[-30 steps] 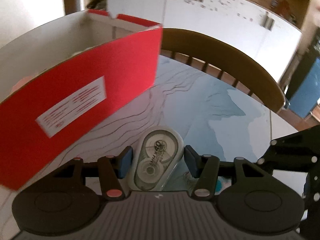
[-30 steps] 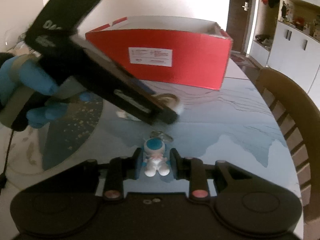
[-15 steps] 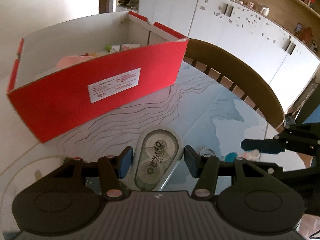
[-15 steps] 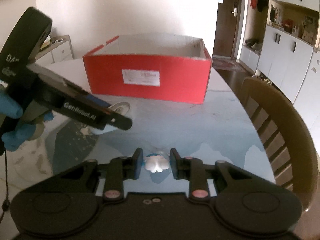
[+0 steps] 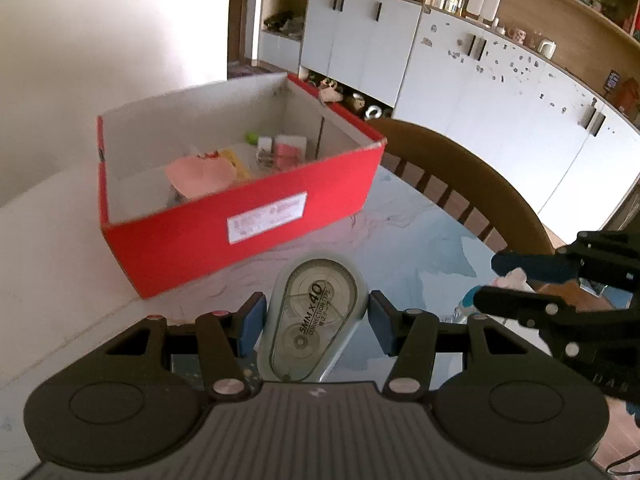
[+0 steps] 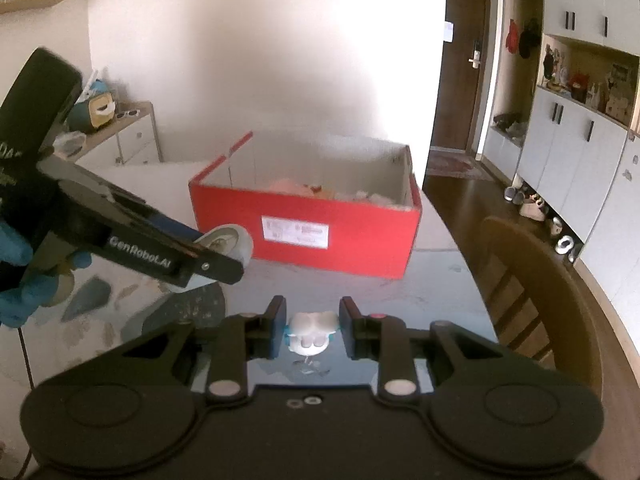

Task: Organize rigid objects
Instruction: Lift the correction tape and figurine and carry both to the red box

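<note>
My left gripper [image 5: 316,320] is shut on a clear correction tape dispenser [image 5: 314,328] and holds it in the air, short of the open red box [image 5: 240,220]. The box holds several small items, among them something pink [image 5: 200,174]. My right gripper [image 6: 312,330] is shut on a small white and blue astronaut figure [image 6: 310,332], held above the table. The red box [image 6: 304,232] stands ahead of it. The left gripper shows in the right wrist view [image 6: 216,256] at the left, with the tape in it. The right gripper shows in the left wrist view [image 5: 504,282] at the right.
A glass-topped table [image 5: 420,240] with a blue and white pattern carries the box. A wooden chair [image 5: 480,192] stands at its right side. White cabinets [image 5: 480,80] line the wall behind. A low white dresser [image 6: 128,136] stands at the back left.
Both grippers have risen and pulled back from the red box with their objects held. The box now looks smaller and its inside shows.
</note>
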A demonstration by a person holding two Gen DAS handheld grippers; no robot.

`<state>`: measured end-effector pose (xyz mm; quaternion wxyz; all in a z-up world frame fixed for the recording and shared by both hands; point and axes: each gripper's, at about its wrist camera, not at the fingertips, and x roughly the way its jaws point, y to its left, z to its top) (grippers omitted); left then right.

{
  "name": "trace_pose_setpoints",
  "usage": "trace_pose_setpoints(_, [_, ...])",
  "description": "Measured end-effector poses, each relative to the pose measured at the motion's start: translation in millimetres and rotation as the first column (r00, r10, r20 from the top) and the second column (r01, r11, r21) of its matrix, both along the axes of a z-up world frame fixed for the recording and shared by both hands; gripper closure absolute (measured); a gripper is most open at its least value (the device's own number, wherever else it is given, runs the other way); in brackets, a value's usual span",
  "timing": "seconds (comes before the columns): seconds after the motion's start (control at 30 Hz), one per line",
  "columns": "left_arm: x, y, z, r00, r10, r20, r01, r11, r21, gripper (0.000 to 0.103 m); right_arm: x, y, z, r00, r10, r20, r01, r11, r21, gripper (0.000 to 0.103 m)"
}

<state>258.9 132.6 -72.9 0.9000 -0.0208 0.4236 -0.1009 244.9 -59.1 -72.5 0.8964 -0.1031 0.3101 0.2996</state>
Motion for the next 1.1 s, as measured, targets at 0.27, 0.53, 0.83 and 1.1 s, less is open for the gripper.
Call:
trace_pose_setpoints(0.27, [7,9,31,0.999,0.023,0.025,-0.023,0.999,0.025,0.048,20,9,30,1.0,0.017,0.023,-0.018,1.0,0.024,0.075])
trace_pose_setpoints(0.53, [25,18,58,0.999,0.042,0.032,-0.044,0.998,0.045,0.048,47,27,56,0.998,0.054,0.026,-0.055,0.998,0.043,0.075])
trace_pose_setpoints(0.83, [57,32,78,0.996,0.078,0.043,-0.081,0.993,0.081,0.048,83,45,76,0.996,0.07,0.059,-0.073,0.996,0.053,0.075])
trace_pose_setpoints(1.1, [94,44,86,0.992,0.113,0.048,-0.119,0.985,0.128,0.048,123,63,81,0.994,0.066,0.086,-0.07,0.997,0.043,0.075])
